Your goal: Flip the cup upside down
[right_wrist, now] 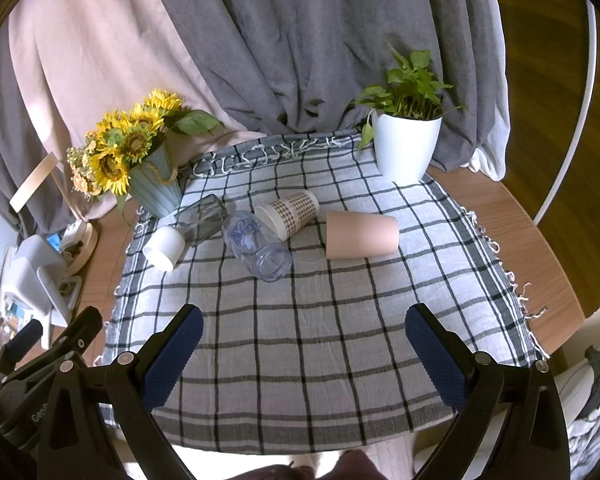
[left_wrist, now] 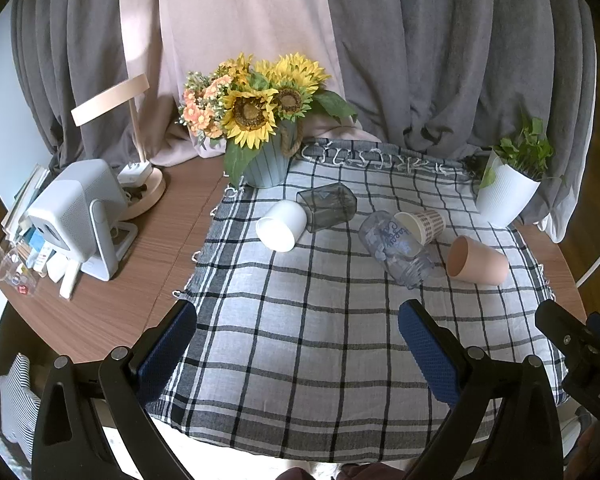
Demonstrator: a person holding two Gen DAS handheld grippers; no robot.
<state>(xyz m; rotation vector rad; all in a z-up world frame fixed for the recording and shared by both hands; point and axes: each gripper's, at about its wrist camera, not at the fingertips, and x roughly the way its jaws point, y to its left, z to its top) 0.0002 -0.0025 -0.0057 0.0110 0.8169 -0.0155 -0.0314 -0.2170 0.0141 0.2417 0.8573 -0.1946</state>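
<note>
Several cups lie on their sides on a checked cloth: a white cup, a smoky grey glass, a clear printed glass, a checked paper cup and a pink cup. My left gripper is open and empty above the cloth's near part. My right gripper is open and empty, short of the cups; it also shows at the right edge of the left wrist view.
A sunflower pot stands at the cloth's far left corner, a white plant pot at the far right. A lamp and a white device stand on the wooden table to the left. Curtains hang behind.
</note>
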